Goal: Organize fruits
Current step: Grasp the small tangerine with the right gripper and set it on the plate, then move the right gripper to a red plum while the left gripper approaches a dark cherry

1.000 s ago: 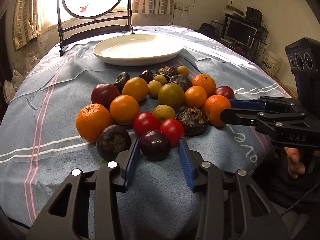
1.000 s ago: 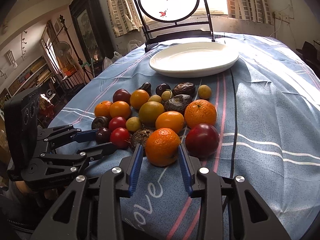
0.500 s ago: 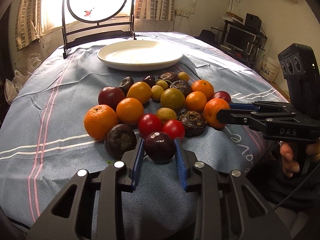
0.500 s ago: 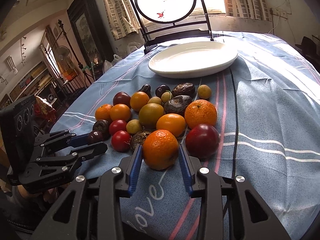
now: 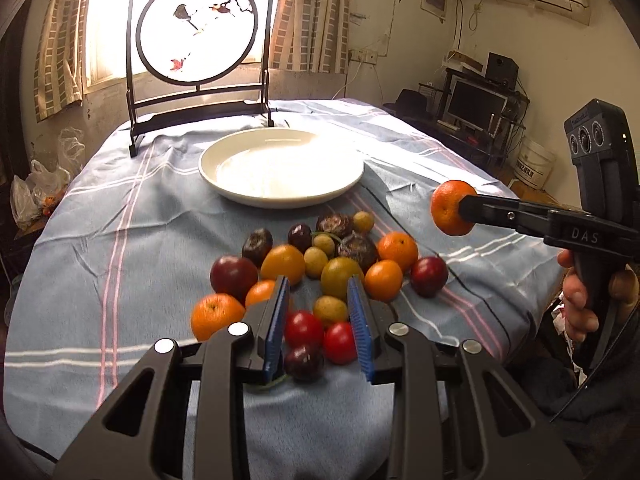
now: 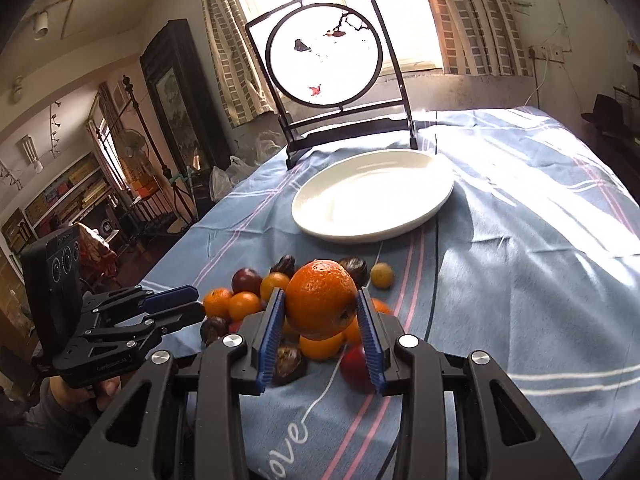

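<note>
My right gripper (image 6: 320,314) is shut on an orange mandarin (image 6: 321,299) and holds it in the air above the fruit pile; it also shows in the left wrist view (image 5: 450,208). My left gripper (image 5: 318,308) is lifted above the pile with its jaws apart and nothing between them; a dark plum (image 5: 303,362) lies on the cloth below it. The pile (image 5: 328,268) holds oranges, red tomatoes, plums, yellow-green fruits and dark wrinkled fruits. A white empty plate (image 5: 280,168) stands beyond the pile.
A black framed round screen (image 5: 198,32) stands at the table's far end behind the plate. The blue striped tablecloth (image 5: 120,240) covers the table. Shelves with electronics (image 5: 476,108) stand to the right and furniture (image 6: 80,192) to the left.
My right gripper closed on the mandarin and lifted it off the cloth. My left gripper rose away from the dark plum, which stays on the cloth, and its jaws opened wider.
</note>
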Action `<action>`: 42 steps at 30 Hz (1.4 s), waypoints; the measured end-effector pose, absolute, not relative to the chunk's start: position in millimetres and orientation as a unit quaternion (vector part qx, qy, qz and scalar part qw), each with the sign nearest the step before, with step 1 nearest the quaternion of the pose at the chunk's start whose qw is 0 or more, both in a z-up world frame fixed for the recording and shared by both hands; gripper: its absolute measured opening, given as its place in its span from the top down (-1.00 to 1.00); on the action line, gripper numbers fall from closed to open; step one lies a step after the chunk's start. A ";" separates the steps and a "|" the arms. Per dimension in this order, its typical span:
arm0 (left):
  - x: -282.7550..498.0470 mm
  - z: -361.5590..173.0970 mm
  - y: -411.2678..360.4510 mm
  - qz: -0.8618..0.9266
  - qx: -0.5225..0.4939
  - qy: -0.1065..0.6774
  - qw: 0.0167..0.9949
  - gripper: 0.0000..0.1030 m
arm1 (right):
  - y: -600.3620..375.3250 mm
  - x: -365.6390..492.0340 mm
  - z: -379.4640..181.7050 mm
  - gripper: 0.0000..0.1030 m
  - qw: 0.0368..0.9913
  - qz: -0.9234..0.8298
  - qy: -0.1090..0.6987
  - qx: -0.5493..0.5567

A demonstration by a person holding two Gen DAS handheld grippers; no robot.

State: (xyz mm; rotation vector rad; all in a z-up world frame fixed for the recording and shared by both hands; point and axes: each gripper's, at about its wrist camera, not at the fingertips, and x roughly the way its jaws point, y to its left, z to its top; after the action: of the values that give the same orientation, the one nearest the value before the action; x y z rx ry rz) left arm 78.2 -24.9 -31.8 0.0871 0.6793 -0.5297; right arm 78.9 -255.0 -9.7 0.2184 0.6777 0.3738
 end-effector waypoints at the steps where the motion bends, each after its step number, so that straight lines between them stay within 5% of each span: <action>1: 88.8 -24.4 -27.8 -0.259 0.039 0.328 0.908 0.43 | -259.4 89.2 -3.4 0.29 0.921 0.180 0.328 0.110; 7: 182.4 -1.3 -50.4 -0.270 0.017 0.356 0.895 0.42 | -278.5 172.7 11.9 0.28 0.913 0.169 0.344 0.136; 19: 345.1 -65.2 -81.2 -0.217 -0.019 0.478 0.851 0.46 | -283.9 306.7 -49.2 0.33 0.879 0.139 0.417 0.182; 32: 174.1 -14.9 -30.5 -0.288 0.019 0.383 0.878 0.46 | -265.5 193.0 -24.0 0.30 0.900 0.194 0.368 0.130; 37: 84.6 -60.5 -28.8 -0.289 0.137 0.394 0.862 0.48 | -264.6 151.5 -36.5 0.30 0.899 0.195 0.377 0.108; 42: 64.0 -86.3 -27.0 -0.275 0.148 0.397 0.863 0.55 | -262.4 136.6 -46.2 0.30 0.892 0.196 0.390 0.119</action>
State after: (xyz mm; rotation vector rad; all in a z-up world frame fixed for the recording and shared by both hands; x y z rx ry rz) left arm 64.0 -27.0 -86.3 0.3113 0.8322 -0.5771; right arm 136.6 -262.4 -46.2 0.2463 0.8092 0.4060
